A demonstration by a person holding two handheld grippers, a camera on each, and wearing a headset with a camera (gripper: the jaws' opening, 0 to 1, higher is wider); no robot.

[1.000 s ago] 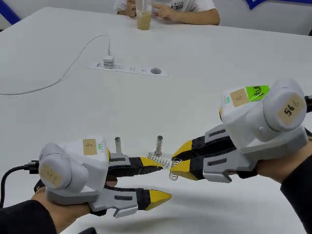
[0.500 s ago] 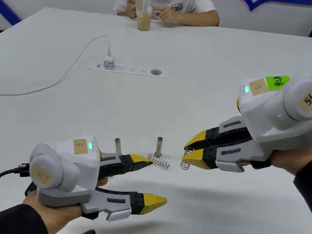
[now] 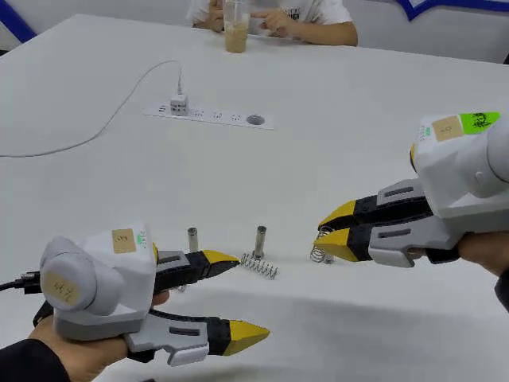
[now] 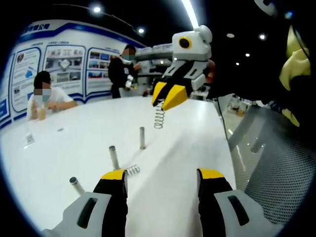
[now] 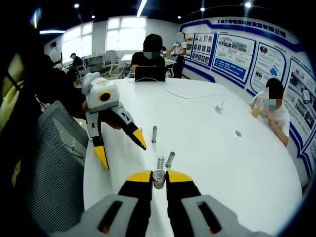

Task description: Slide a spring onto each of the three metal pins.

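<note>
The right gripper [image 3: 320, 235] has its fingers clenched on a spring [image 3: 320, 255], gripped near the upper coils and hanging upright in the air, off to the right of the end pin [image 3: 260, 240] in the head view. It's thin wire, featherweight and bouncy, so a hard squeeze could kink it or ping it away. A light pinch across the coils, bottom end left free, looks right for threading. A second spring [image 3: 260, 265] lies on the bench [image 3: 358, 143] just in front of that pin. The left gripper [image 3: 235, 296] hovers left of that pin, fingers spread, empty.
</note>
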